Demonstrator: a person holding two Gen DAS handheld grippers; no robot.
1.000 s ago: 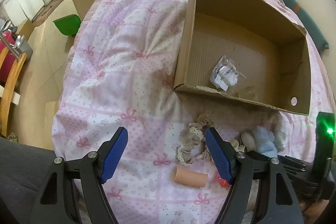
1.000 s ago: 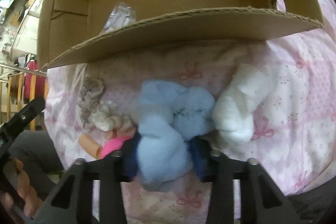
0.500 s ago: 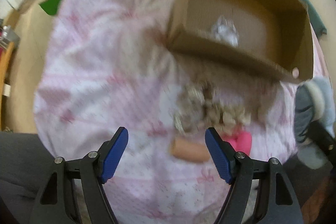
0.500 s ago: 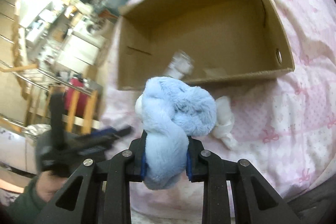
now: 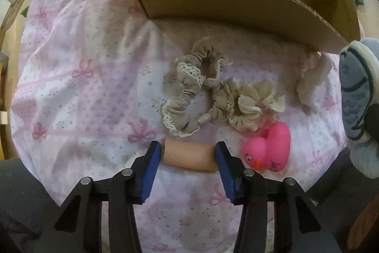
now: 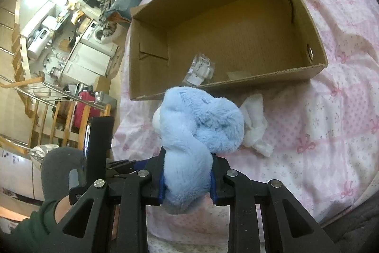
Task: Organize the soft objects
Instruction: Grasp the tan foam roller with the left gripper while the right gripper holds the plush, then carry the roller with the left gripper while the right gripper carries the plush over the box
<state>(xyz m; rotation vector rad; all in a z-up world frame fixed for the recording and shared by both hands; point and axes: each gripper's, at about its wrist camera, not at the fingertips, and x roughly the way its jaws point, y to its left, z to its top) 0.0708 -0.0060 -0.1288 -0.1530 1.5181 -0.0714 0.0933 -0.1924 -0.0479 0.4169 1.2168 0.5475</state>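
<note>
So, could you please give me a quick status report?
Left gripper closing around peach roll. Right gripper shut on blue plush. Cardboard box unobstructed.

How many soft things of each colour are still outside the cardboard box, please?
Beige: 2, the lace scrunchie and the ruffled scrunchie.
Pink: 1, the rubber duck.
Peach: 1, the small tube.
Light blue: 1, the plush toy.
White: 1, the fluffy cloth.
Total: 6.
</note>
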